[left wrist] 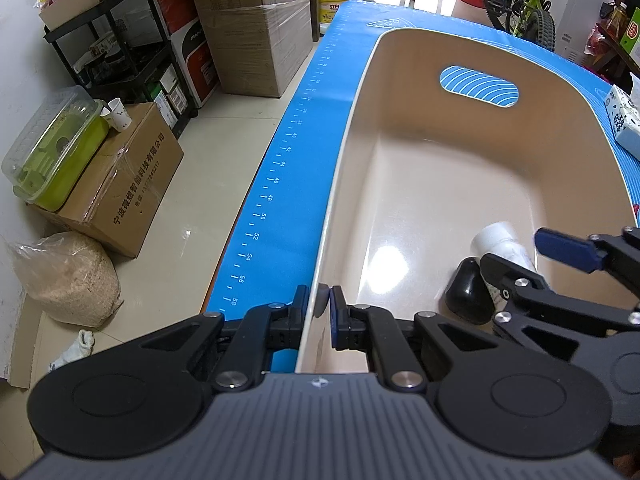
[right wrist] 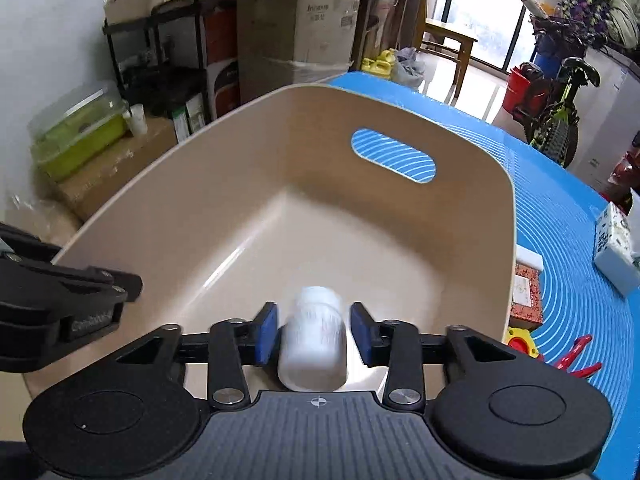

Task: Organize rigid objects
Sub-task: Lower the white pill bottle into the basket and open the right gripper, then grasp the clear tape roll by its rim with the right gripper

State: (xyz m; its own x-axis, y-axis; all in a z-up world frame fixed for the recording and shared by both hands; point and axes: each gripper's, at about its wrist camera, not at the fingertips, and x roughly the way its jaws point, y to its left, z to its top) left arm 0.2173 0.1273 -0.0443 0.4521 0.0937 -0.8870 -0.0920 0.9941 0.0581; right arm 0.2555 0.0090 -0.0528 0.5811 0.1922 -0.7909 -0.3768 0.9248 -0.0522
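Note:
A beige plastic bin [left wrist: 344, 152] [right wrist: 224, 152] with a handle slot stands on the blue mat [left wrist: 280, 200]. My left gripper [left wrist: 320, 308] is shut on the bin's near wall, one pad inside and one outside. My right gripper [right wrist: 314, 332] [left wrist: 528, 254] hovers inside the bin at its near right. A white bottle [right wrist: 314, 336] [left wrist: 498, 242], blurred, lies between its blue pads with small gaps on both sides; the jaws stand open. A black rounded object [left wrist: 466, 294] lies on the bin floor next to the bottle.
Right of the bin on the mat are a patterned tissue box [right wrist: 616, 248] [left wrist: 624, 124], a red-brown box [right wrist: 526, 296], a yellow-red toy [right wrist: 520, 342] and a red tool [right wrist: 576, 356]. Cardboard boxes [left wrist: 120, 184] and a black shelf [left wrist: 120, 40] stand on the floor beyond the table's left edge.

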